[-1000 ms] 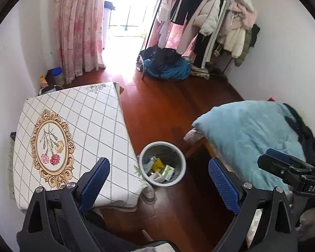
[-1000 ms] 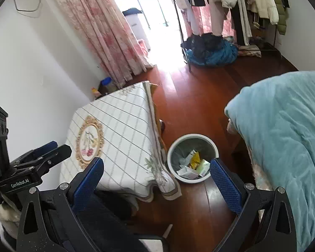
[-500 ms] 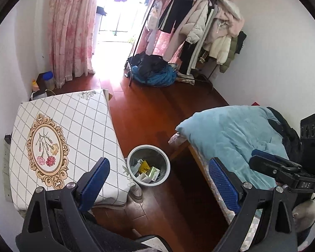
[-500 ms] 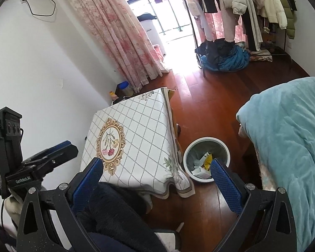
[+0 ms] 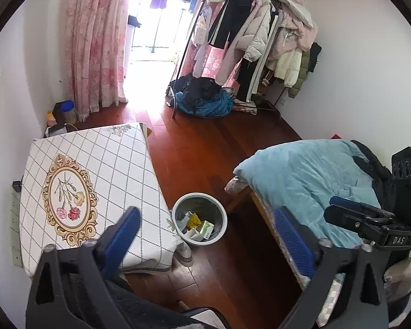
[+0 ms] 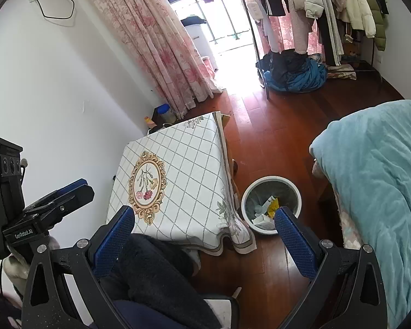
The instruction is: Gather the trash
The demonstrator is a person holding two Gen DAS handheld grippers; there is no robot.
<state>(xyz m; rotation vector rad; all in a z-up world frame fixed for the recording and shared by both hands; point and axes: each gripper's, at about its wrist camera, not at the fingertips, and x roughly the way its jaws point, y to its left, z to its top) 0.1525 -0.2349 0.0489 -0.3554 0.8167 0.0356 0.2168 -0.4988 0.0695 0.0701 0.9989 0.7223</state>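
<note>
A white-rimmed waste bin stands on the wooden floor between the table and the bed, with wrappers and small cartons inside. In the right wrist view the bin holds the same trash. My left gripper hangs high above the bin, its jaws opening wide with nothing between them. My right gripper is also open and empty, held above the table's near corner. The table's checked cloth shows no loose litter.
A bed with a light blue blanket fills the right side. A loaded clothes rack, a heap of dark and blue clothes, pink curtains and jars stand at the far end. A person's dark-clothed lap is below.
Both grippers rose and drew back from the bin, which now looks smaller and farther below. More of the room's far end shows. Both stay empty.
</note>
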